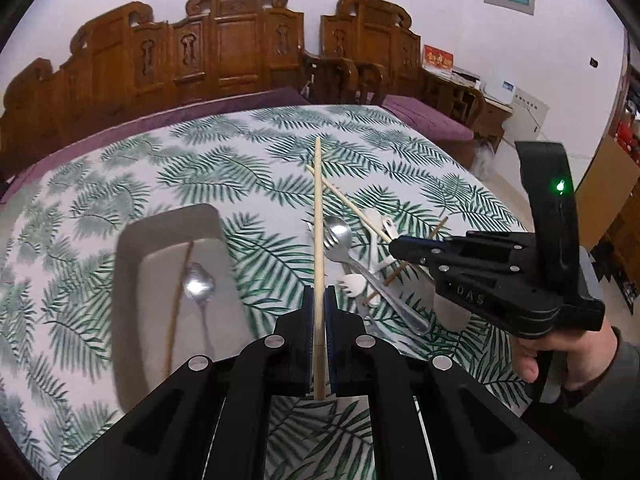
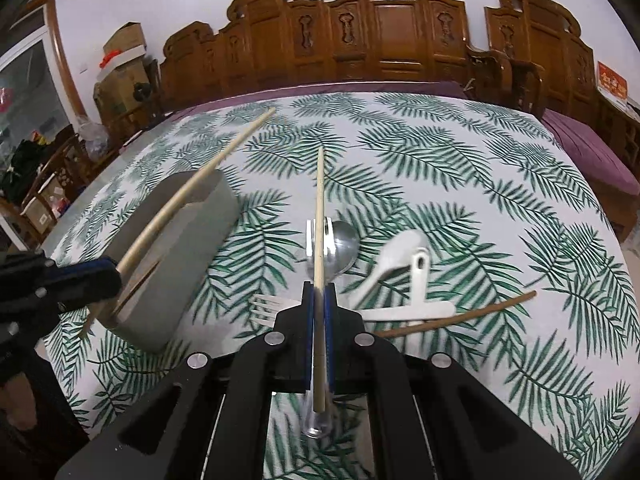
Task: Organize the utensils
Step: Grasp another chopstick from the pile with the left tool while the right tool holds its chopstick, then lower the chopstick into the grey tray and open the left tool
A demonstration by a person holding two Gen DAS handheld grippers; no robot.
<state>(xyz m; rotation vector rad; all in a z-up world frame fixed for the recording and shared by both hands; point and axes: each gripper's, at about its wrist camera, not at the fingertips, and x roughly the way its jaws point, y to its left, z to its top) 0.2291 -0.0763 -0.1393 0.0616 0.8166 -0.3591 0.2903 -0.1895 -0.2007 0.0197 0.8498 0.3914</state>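
My left gripper is shut on a pale wooden chopstick that points away from me, held above the table right of the grey tray. The tray holds a metal spoon and a brown chopstick. My right gripper is shut on another pale chopstick above the utensil pile. In the right wrist view the pile holds a metal fork, a metal spoon, a white spoon, a second fork and a brown chopstick.
The table carries a green leaf-print cloth. Carved wooden chairs stand along its far side. The tray sits left of the pile, and the left gripper hovers by its near end.
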